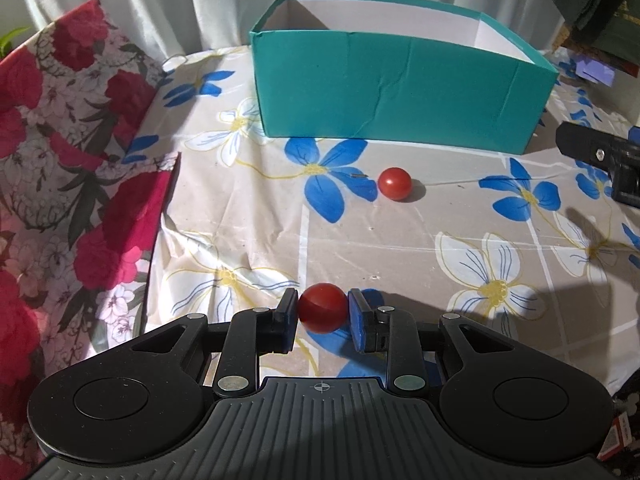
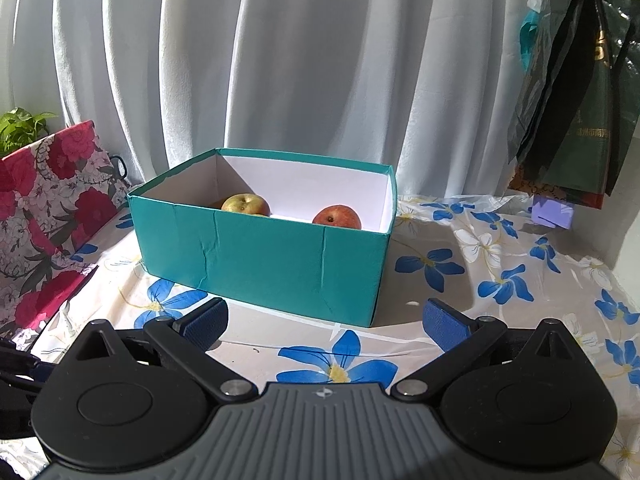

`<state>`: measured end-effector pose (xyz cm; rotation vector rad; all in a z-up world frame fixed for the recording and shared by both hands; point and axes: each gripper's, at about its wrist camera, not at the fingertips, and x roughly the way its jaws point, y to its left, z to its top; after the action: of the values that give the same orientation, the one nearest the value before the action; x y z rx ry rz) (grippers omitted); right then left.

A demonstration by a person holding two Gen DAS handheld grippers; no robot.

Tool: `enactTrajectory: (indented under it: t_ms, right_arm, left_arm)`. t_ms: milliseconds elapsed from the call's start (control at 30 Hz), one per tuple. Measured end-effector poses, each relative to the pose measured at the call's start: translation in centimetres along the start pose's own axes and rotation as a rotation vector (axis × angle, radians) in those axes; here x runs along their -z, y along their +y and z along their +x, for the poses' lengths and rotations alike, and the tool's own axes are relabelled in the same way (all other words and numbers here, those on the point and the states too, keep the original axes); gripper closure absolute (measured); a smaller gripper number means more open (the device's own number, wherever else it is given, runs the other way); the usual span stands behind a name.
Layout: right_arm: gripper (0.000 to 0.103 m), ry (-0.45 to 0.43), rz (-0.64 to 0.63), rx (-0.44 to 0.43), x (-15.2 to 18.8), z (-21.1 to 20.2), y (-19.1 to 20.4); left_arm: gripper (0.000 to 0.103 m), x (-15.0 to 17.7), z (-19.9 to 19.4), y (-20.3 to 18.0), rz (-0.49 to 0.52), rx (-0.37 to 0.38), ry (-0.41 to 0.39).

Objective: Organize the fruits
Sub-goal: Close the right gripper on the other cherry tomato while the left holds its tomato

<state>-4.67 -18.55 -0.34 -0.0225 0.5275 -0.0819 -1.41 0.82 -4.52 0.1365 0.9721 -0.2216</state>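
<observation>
My left gripper [image 1: 323,309] is shut on a small red tomato [image 1: 322,307], its blue pads pressing both sides just above the flowered tablecloth. A second red tomato [image 1: 394,183] lies on the cloth farther ahead, in front of the teal box [image 1: 400,92]. In the right wrist view the teal box [image 2: 260,258] holds a yellow-green apple [image 2: 245,203] and a red apple [image 2: 337,217]. My right gripper [image 2: 325,322] stands open over the cloth before the box, nothing between its fingers. Its black body [image 1: 600,156] shows at the right edge of the left wrist view.
A red floral bag [image 1: 76,168] stands at the left table edge, also seen as a floral bag [image 2: 48,208] in the right wrist view. White curtains hang behind. Dark bags [image 2: 568,120] hang at the right, above a small purple box [image 2: 552,210].
</observation>
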Motion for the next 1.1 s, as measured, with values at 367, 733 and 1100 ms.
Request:
enactTrajectory:
  t_ms: [367,733,1100]
  right_arm:
    - [0.001,0.07,-0.069,-0.066,0.6,3.0,3.0]
    - [0.017,0.157,-0.097,-0.143,0.9,6.6,5.3]
    - [0.046,0.238,-0.097,-0.23,1.4,9.5,7.3]
  left_arm:
    - [0.073,-1.0,0.3,0.9,-0.039,-0.031,0.005]
    - [0.073,-1.3,0.1,2.5,-0.082,-0.031,0.007]
    - [0.073,-1.3,-0.1,3.7,-0.108,-0.04,0.017]
